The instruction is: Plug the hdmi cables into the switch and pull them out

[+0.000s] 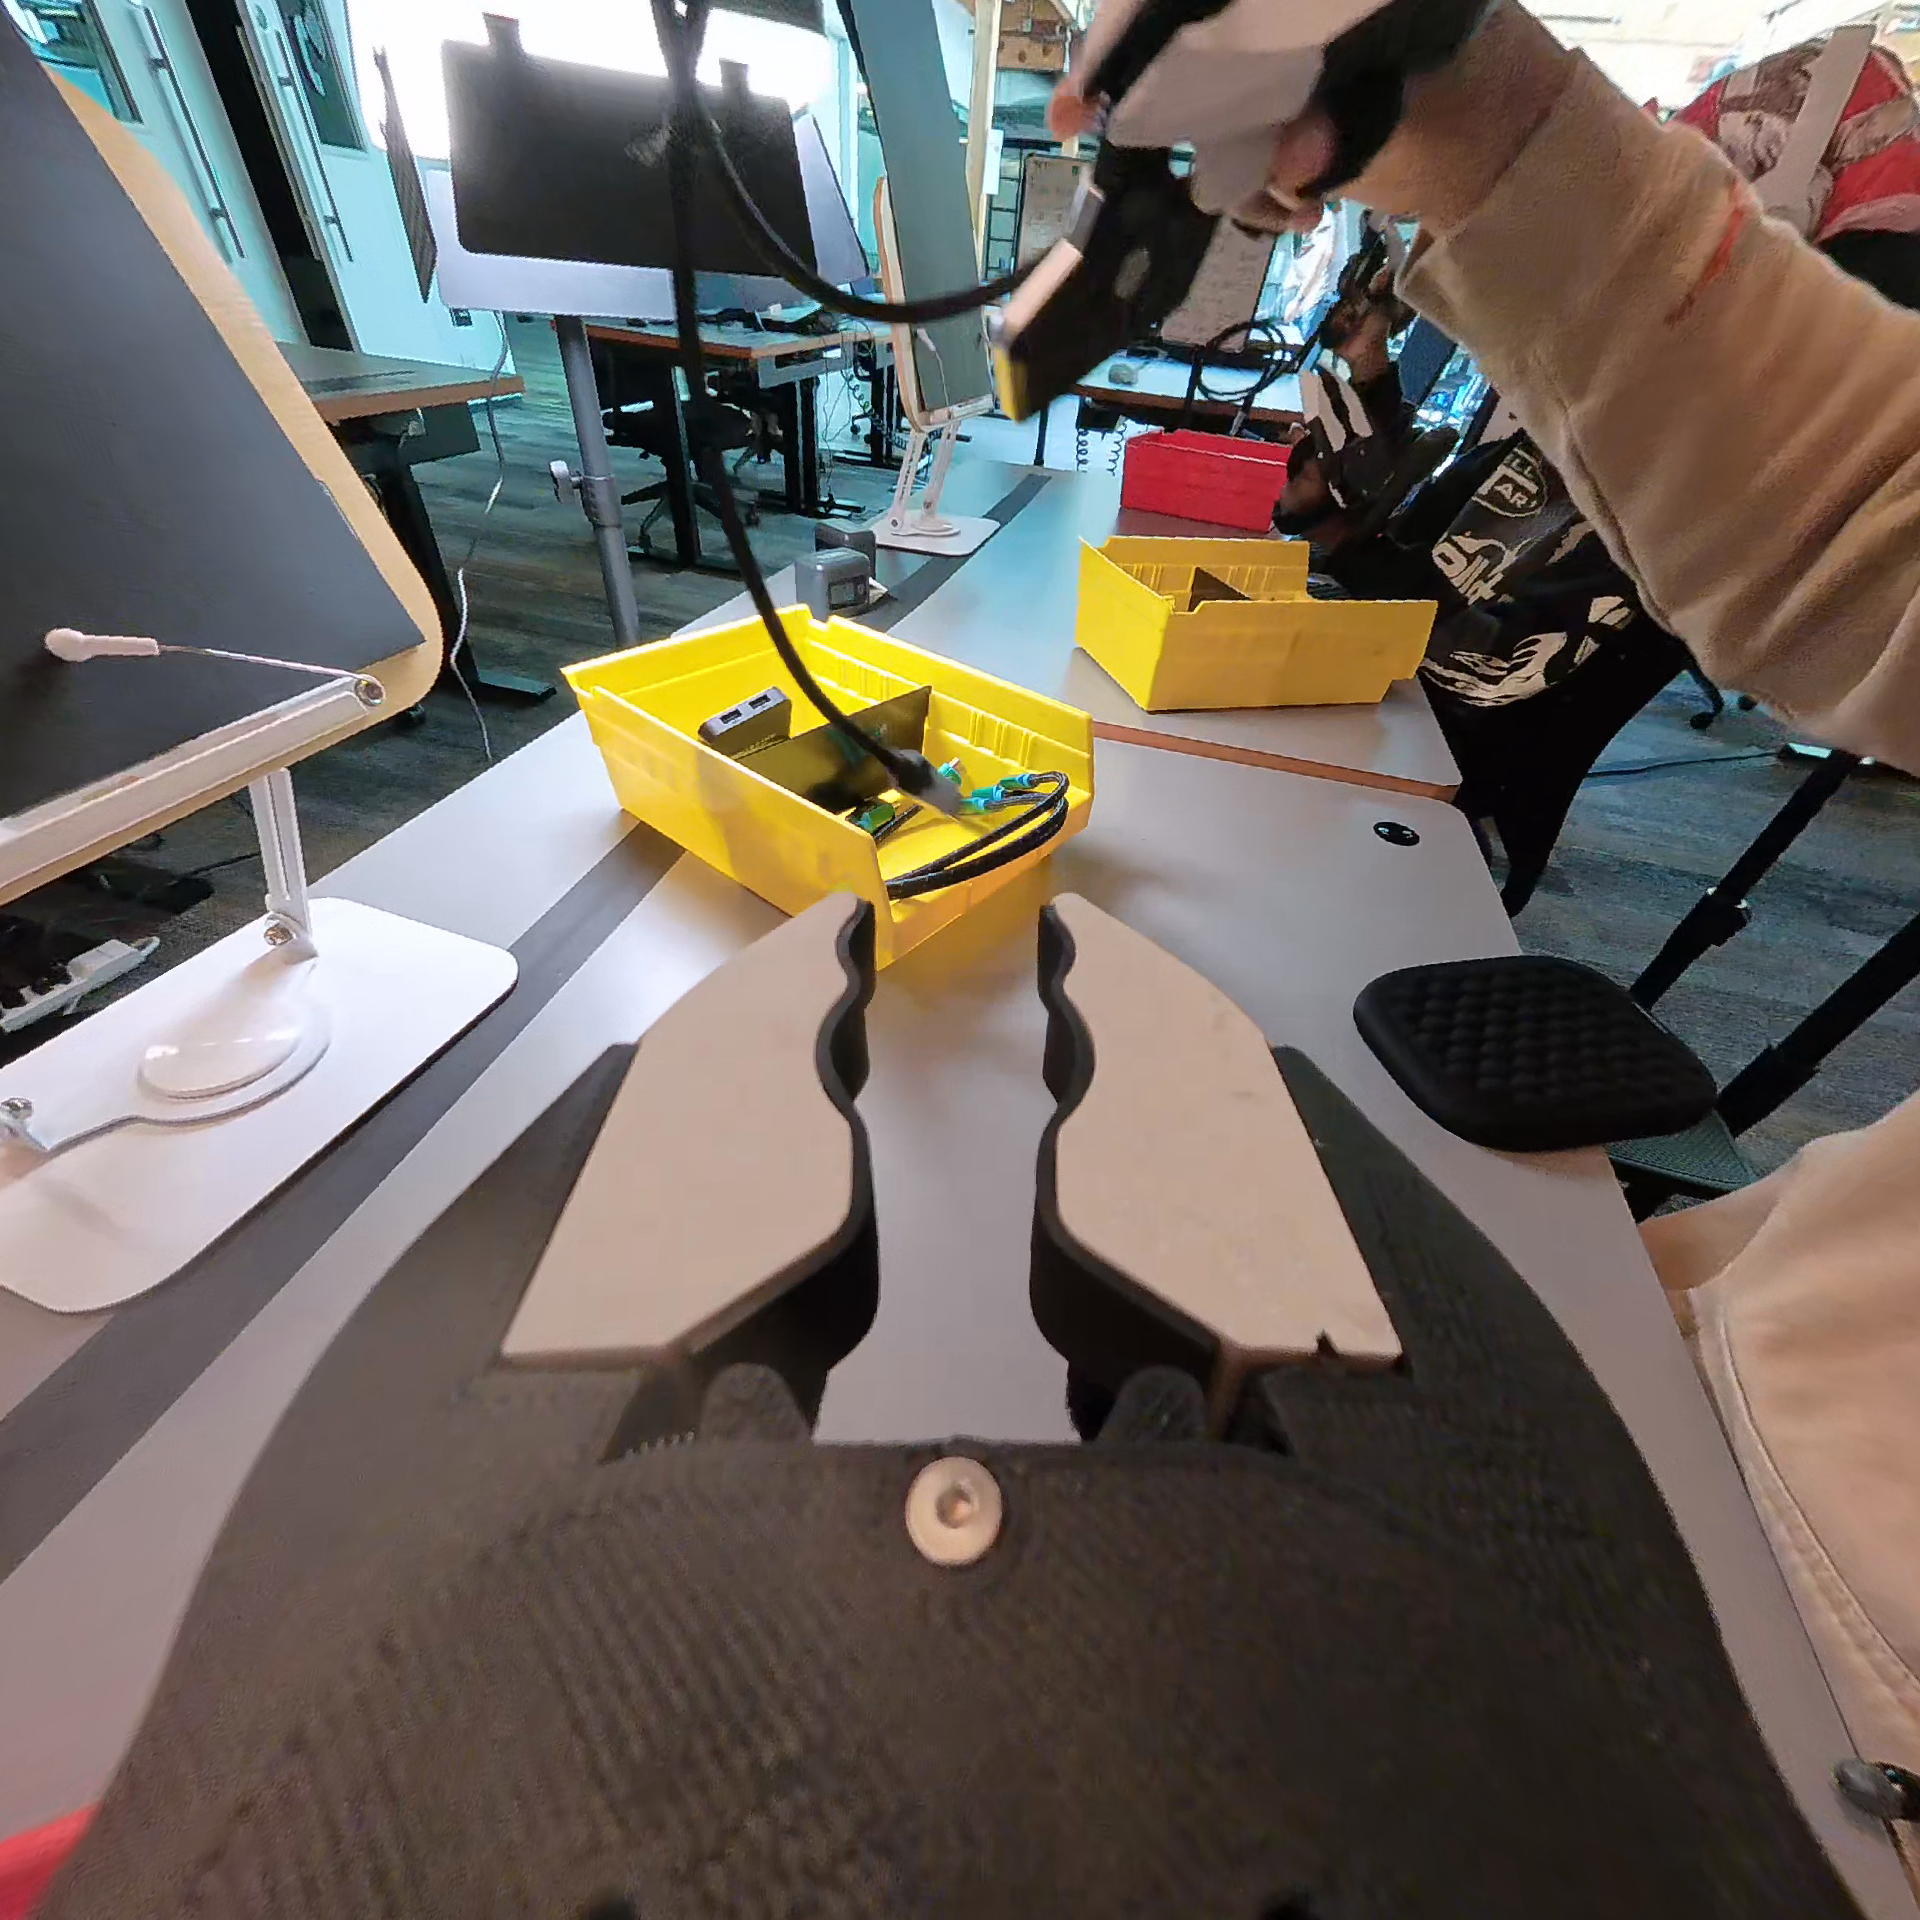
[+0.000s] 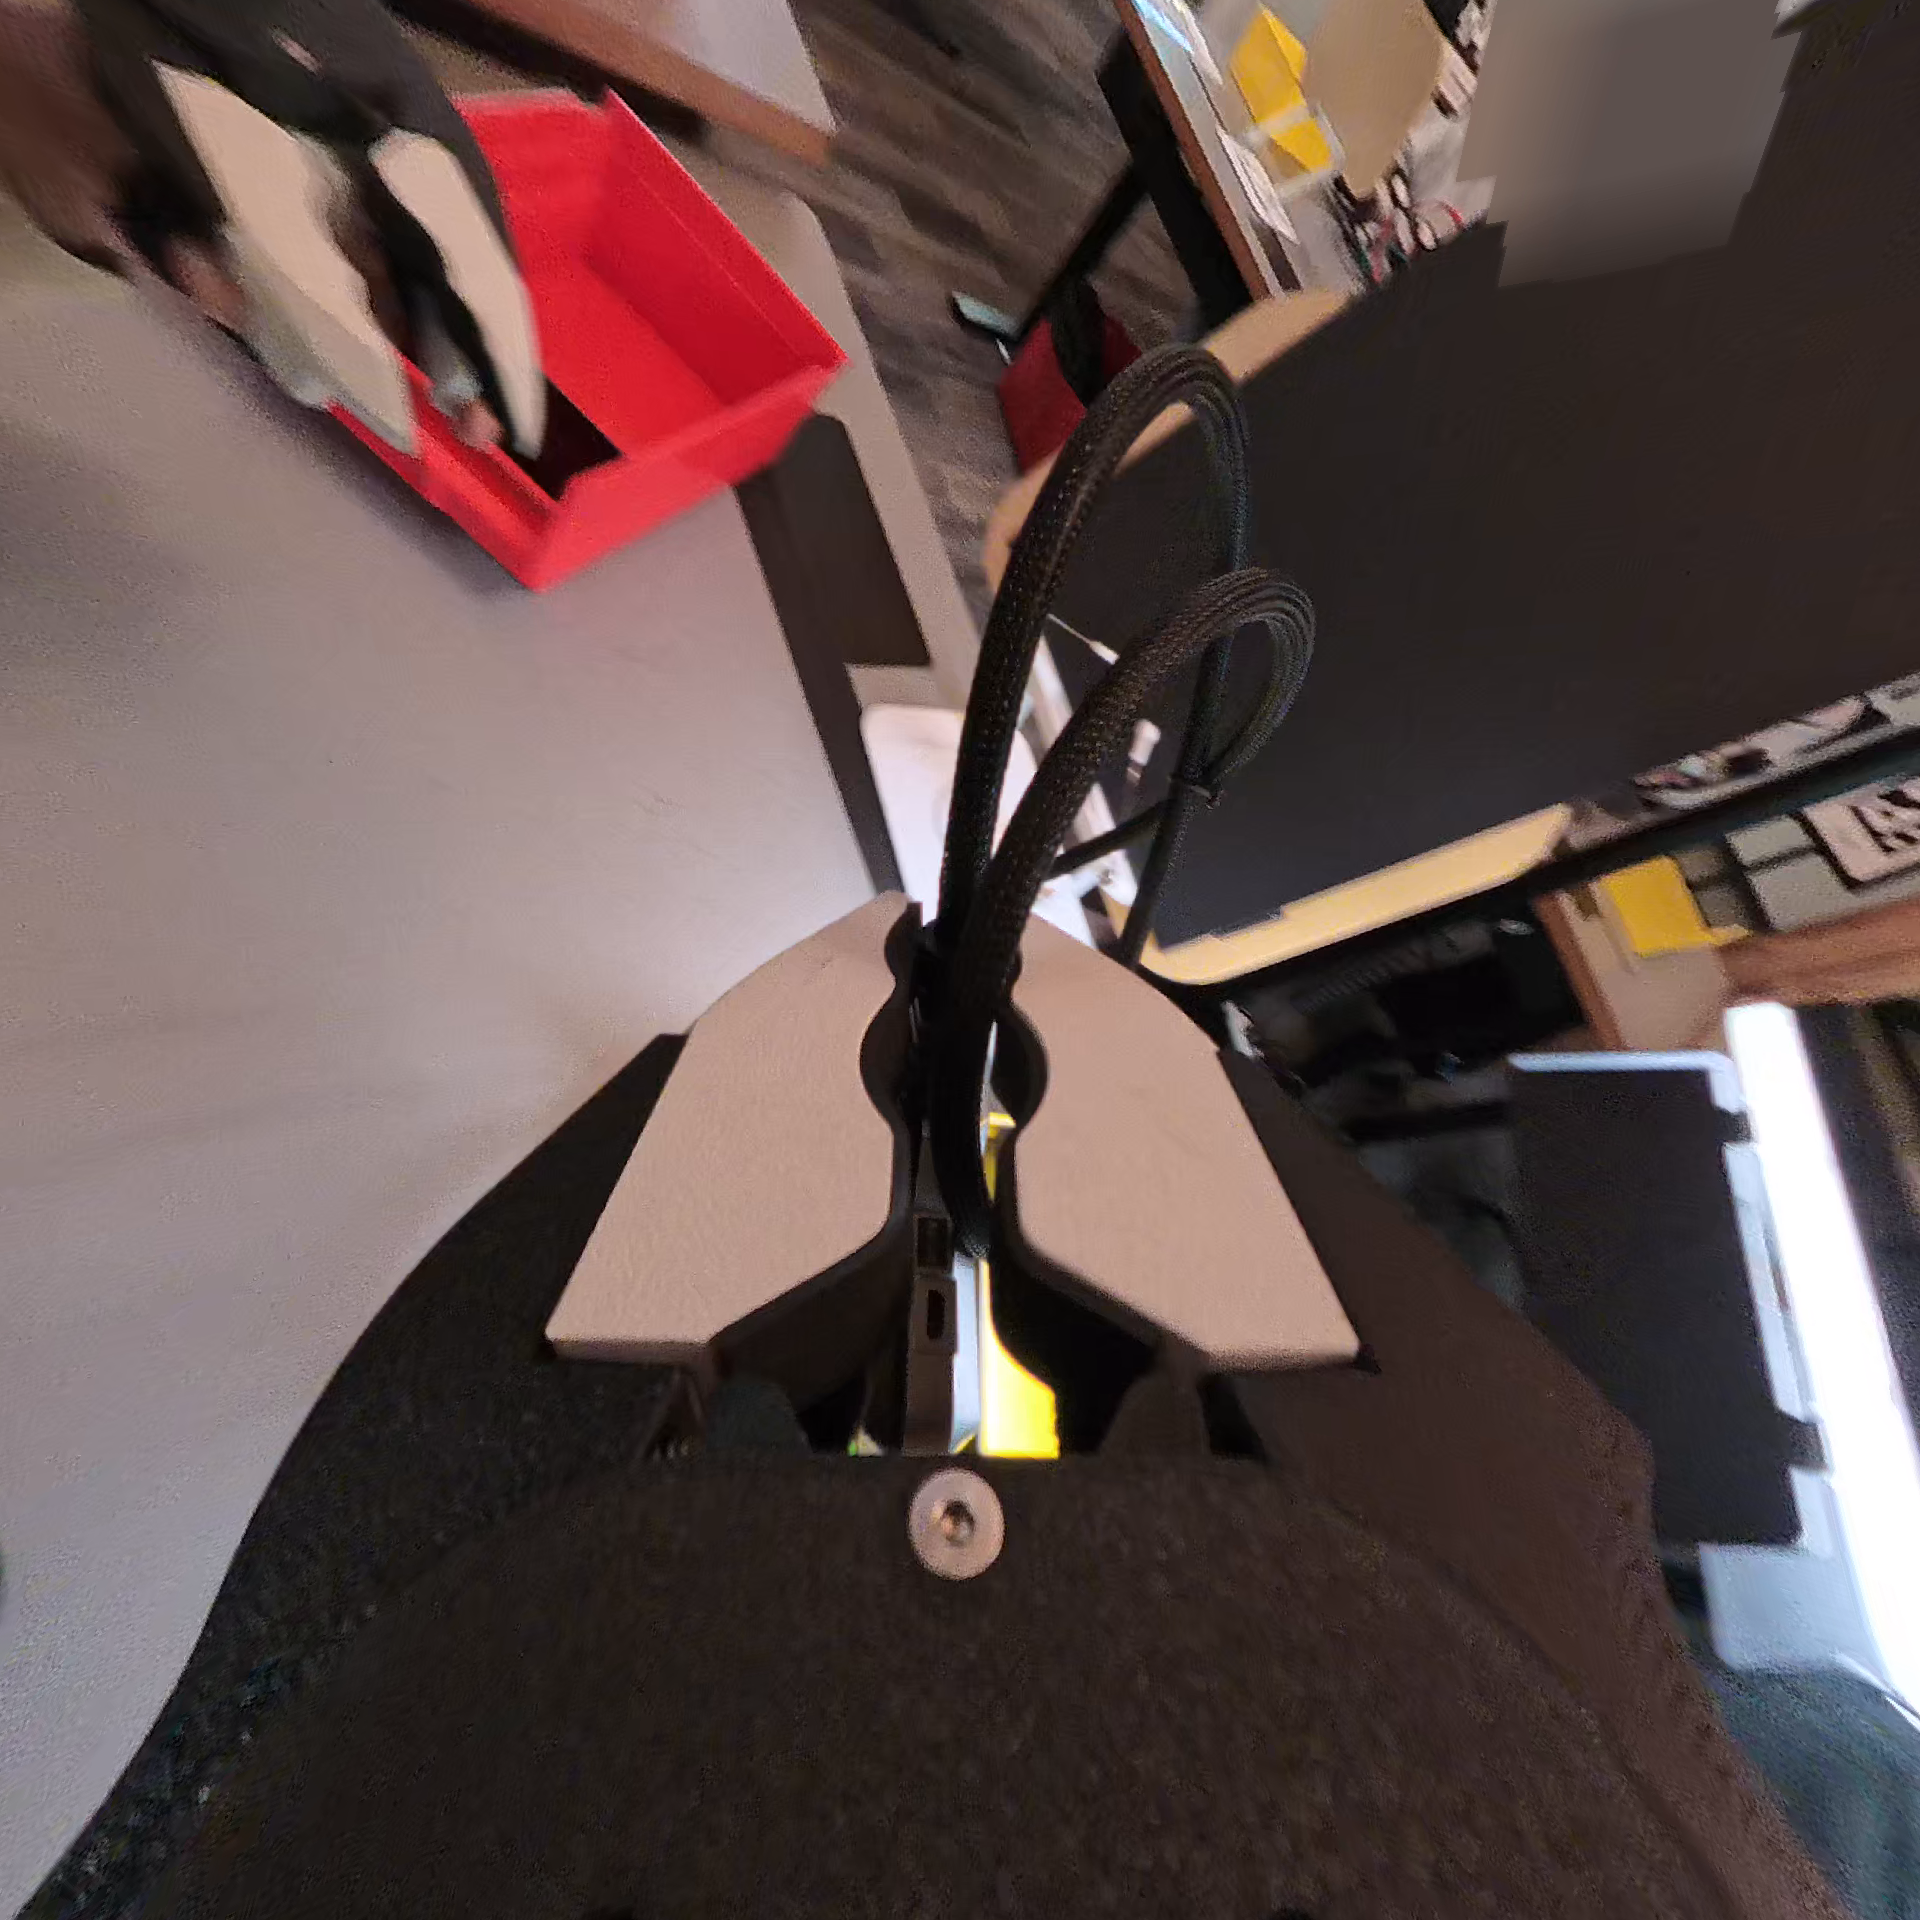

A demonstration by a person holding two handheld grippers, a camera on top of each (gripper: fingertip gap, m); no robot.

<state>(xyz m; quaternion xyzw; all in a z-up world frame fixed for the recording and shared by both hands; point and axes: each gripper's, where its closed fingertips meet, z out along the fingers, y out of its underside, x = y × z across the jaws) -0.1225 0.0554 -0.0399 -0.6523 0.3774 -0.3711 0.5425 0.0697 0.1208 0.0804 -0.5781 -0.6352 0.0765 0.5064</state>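
My left gripper point(image 1: 948, 925) hangs low over the grey worktop point(image 1: 1226, 831) with its fingers point(image 1: 727, 1132) spread apart and nothing between them. Just past the fingertips sits a yellow bin point(image 1: 748, 821), split by a black divider point(image 1: 831, 743). A dark switch-like box point(image 1: 746, 719) with two ports facing me lies in the far compartment; in the near one are short black cables point(image 1: 987, 847) with teal-tipped connectors, one loop draped over the bin's front edge.

My right gripper point(image 1: 1049, 343) is raised high at the upper right of the left wrist view, held by my hand point(image 1: 1247, 114) in a cream sleeve. From it black braided hdmi cables point(image 1: 769, 613) hang down, and one ends in a metal plug point(image 1: 930, 787) dangling just above the near compartment of the bin; whether it touches anything there I cannot tell.

In the right wrist view the right gripper point(image 2: 961, 935) has its fingers point(image 2: 769, 1164) pressed together on the braided cables point(image 2: 997, 852), which loop up and out from between the tips. Deeper between the fingers I see the thin grey edge of the switch point(image 2: 932, 1320), ports showing along it, clamped there with the cables. A second yellow bin point(image 1: 1247, 634) and a red bin point(image 1: 1205, 478) stand farther along the worktop, well apart from the first. A white tablet stand point(image 1: 239, 1049) is on my left, a black armrest pad point(image 1: 1527, 1049) on my right
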